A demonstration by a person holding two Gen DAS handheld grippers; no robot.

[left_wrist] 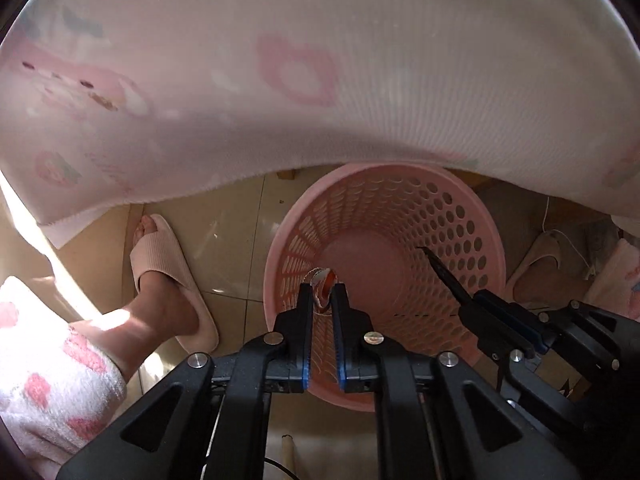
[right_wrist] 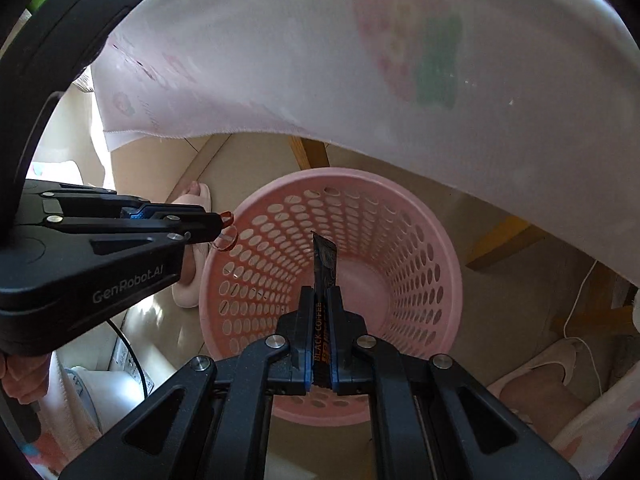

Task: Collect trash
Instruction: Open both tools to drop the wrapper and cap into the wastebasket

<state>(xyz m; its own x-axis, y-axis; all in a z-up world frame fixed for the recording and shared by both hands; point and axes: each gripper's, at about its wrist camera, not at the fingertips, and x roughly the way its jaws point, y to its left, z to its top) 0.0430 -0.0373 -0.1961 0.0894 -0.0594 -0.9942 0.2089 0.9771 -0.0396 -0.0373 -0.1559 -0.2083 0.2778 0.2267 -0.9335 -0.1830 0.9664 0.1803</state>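
gripper [right_wrist: 322,292]: black, blue pads, silver screws | slipper [left_wrist: 172,280]: pink ribbed

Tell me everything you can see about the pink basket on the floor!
The pink basket is a round plastic wastebasket with a smooth rolled rim, walls full of oval holes and a solid bottom. It stands upright on the tiled floor, partly under the hanging tablecloth, beside a slippered foot. It looks empty. Nothing touches it that I can see; both grippers hover over its mouth.
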